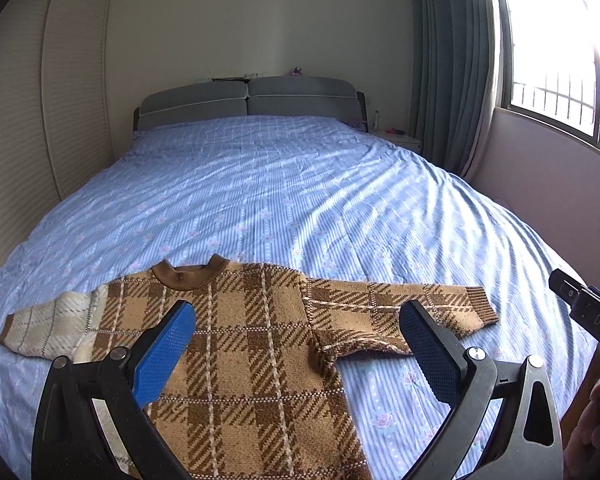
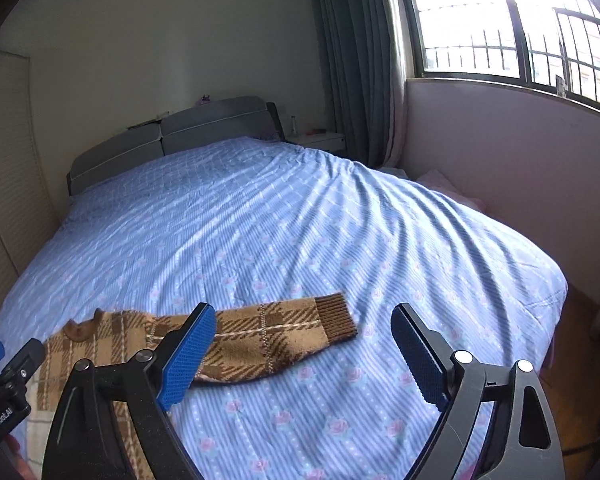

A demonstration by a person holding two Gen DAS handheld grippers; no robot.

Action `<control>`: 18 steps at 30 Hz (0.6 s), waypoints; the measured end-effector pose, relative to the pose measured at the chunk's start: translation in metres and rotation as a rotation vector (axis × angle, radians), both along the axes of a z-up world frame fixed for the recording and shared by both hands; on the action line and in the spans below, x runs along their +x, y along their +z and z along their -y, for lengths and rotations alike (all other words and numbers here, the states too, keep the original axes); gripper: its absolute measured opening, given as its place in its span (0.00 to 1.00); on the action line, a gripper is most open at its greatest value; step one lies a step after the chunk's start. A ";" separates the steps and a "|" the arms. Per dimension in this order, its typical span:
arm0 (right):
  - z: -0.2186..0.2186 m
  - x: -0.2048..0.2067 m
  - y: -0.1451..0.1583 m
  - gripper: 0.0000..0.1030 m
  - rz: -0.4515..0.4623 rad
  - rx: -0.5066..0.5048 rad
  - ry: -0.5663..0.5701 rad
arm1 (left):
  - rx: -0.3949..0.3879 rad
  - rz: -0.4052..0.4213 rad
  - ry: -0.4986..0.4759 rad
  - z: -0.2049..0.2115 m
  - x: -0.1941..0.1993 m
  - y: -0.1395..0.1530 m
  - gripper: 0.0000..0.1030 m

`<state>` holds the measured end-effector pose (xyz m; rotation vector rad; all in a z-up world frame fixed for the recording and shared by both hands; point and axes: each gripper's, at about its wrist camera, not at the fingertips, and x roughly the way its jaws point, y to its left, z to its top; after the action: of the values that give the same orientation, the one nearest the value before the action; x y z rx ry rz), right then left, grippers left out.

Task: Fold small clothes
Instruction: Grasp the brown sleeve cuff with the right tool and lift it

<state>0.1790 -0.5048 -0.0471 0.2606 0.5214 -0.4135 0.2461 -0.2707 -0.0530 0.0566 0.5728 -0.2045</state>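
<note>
A small brown and tan plaid sweater point(image 1: 252, 344) lies flat on the blue bed cover point(image 1: 300, 200), collar toward the headboard and both sleeves spread out. My left gripper point(image 1: 296, 320) is open and empty, held above the sweater's body. The sweater's right sleeve point(image 2: 284, 336) lies stretched out in the right wrist view. My right gripper point(image 2: 304, 324) is open and empty, above the sleeve's cuff end. Part of the right gripper's body shows at the right edge of the left wrist view point(image 1: 588, 312).
A grey padded headboard point(image 1: 248, 100) stands at the far end of the bed. A white nightstand point(image 2: 324, 140) sits beside grey curtains point(image 2: 352, 60). A barred window point(image 2: 500, 20) is on the right. A louvred wardrobe point(image 1: 40, 120) runs along the left.
</note>
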 end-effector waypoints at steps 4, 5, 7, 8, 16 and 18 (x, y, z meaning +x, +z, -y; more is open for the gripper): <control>0.024 0.022 -0.038 0.68 -0.030 0.048 -0.029 | 0.024 -0.033 -0.004 0.023 0.021 -0.027 1.00; 0.030 0.028 -0.046 0.66 -0.037 0.058 -0.038 | 0.026 -0.041 -0.005 0.029 0.026 -0.033 1.00; 0.042 0.038 -0.061 0.59 -0.056 0.080 -0.053 | 0.031 -0.048 -0.006 0.037 0.038 -0.043 1.00; 0.046 0.044 -0.070 0.58 -0.071 0.098 -0.061 | 0.037 -0.051 -0.006 0.042 0.044 -0.048 1.00; 0.083 0.075 -0.122 0.48 -0.121 0.253 -0.088 | 0.037 -0.103 0.019 0.055 0.085 -0.080 1.00; 0.089 0.081 -0.132 0.45 -0.132 0.282 -0.090 | 0.037 -0.113 0.025 0.056 0.092 -0.087 1.00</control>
<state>0.2604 -0.5934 -0.1789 0.5326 0.7003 -0.4463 0.3384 -0.3265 -0.1396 0.0739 0.6891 -0.1732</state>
